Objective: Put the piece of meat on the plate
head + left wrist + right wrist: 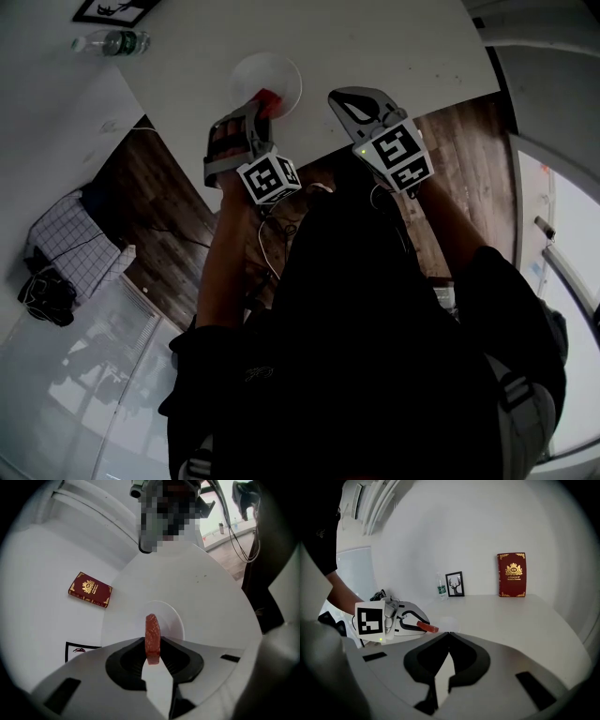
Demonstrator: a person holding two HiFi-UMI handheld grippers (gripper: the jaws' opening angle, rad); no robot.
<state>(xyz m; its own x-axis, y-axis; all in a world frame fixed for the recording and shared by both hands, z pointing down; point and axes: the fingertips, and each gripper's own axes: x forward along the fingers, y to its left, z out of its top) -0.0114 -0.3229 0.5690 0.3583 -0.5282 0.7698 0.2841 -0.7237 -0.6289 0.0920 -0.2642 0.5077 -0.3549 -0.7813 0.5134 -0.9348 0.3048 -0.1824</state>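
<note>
A flat red piece of meat stands on edge between the jaws of my left gripper, which is shut on it. It hangs just over the near rim of a small white plate on the white table. The head view has the plate near the table's front edge, with the meat at its near side. My right gripper hovers to the right of the plate, its jaws shut with nothing between them. From the right gripper view, the left gripper holds the meat beside the plate.
A dark red book lies at the table's far side. A small black picture frame and a water bottle stand near it. The table's front edge drops to a wooden floor.
</note>
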